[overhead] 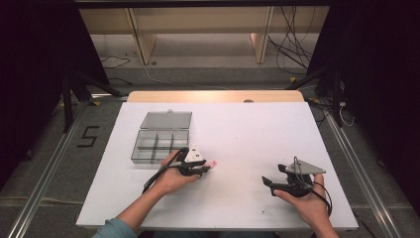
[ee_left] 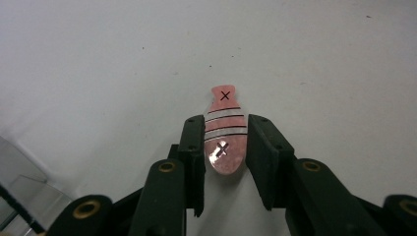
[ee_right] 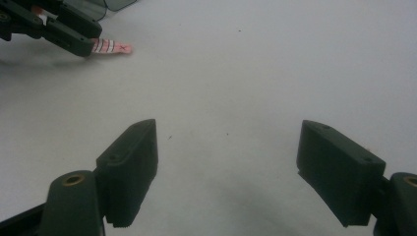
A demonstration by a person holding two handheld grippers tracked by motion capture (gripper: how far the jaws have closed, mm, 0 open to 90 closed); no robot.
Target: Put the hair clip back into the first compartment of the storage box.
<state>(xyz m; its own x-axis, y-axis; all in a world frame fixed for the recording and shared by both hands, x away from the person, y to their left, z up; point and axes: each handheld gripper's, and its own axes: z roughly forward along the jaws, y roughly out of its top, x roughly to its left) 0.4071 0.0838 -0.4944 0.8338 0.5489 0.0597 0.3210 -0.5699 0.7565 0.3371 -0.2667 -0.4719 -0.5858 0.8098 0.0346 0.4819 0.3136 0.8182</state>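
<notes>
A small pink fish-shaped piece (ee_left: pixel 225 132) with white stripes and two black X marks lies flat on the white table (overhead: pixel 247 129). My left gripper (ee_left: pixel 226 120) is shut on its body, and the tail end pokes out past the fingertips. From above, the left gripper (overhead: pixel 205 167) sits mid-table with the pink piece (overhead: pixel 213 163) at its tip. My right gripper (overhead: pixel 274 176) hovers low at the front right, jaws wide apart and empty. In the right gripper view, its own open jaws (ee_right: pixel 228 127) frame bare table, with the left gripper (ee_right: pixel 59 27) and the piece (ee_right: pixel 112 47) at top left.
A clear plastic compartment box (overhead: pixel 159 146) with its lid (overhead: pixel 166 120) laid open stands just behind the left hand. Its corner (ee_left: pixel 19 191) shows in the left gripper view. Wooden shelving and loose cables lie beyond the table's far edge.
</notes>
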